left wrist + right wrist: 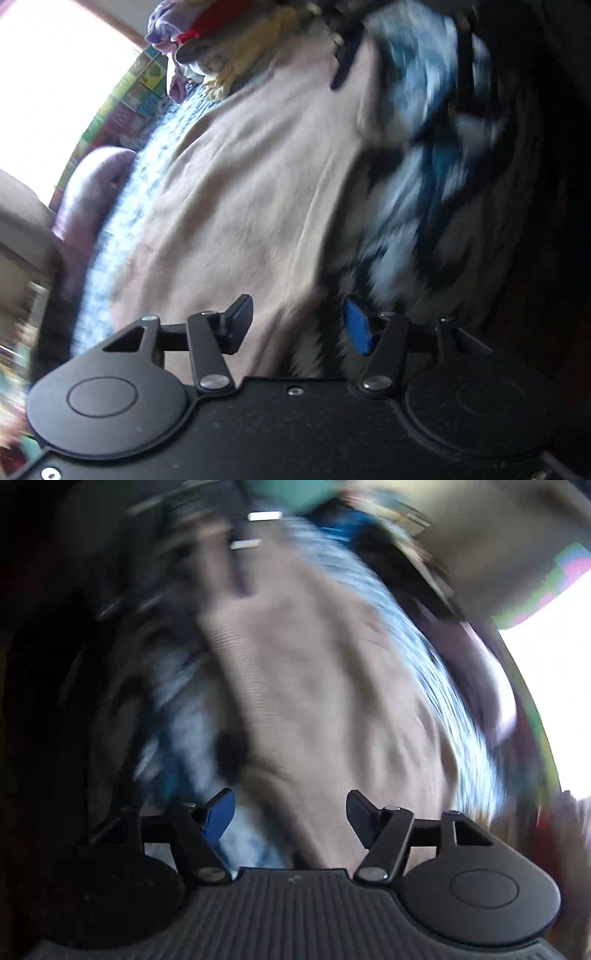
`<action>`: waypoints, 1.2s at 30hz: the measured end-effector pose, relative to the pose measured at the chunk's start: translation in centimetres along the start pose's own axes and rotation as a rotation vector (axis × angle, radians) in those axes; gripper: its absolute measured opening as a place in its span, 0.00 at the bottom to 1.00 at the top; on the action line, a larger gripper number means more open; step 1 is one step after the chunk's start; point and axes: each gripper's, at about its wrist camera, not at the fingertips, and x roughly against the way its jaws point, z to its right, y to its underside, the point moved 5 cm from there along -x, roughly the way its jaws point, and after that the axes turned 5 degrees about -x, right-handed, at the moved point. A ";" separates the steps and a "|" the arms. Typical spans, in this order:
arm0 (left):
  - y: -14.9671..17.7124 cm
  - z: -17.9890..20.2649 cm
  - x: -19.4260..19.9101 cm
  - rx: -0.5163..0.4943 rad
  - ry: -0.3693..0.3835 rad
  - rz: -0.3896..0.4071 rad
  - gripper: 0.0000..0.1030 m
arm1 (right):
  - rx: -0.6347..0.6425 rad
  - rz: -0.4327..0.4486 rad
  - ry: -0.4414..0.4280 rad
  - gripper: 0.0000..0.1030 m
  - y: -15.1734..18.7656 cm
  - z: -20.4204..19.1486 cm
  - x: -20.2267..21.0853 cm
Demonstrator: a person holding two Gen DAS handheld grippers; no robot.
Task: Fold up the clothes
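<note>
No legible text or labels anywhere, perhaps owing to blur.

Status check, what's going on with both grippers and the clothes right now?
Left gripper open, holding nothing. Right gripper open, holding nothing. Beige garment spread on the patterned blue bedcover. Pile of clothes at its far end.

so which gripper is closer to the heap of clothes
Right. The right gripper hangs beside the clothes heap; the left gripper is across the beige garment from it.
</note>
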 end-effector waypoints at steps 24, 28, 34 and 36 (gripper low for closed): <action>3.1 -12.7 -0.5 0.429 -0.030 -0.029 0.43 | -0.277 0.051 -0.082 0.37 -1.6 5.6 2.3; 6.8 -12.8 -5.4 0.596 0.092 -0.147 0.52 | -0.673 0.139 -0.114 0.38 -3.1 8.5 -1.8; 10.3 -15.8 -2.9 0.637 0.124 -0.150 0.55 | -0.700 0.052 -0.152 0.40 1.9 5.7 -2.9; 11.8 -17.4 -3.6 0.720 0.074 -0.161 0.56 | -0.733 0.078 -0.110 0.45 2.7 7.6 -1.4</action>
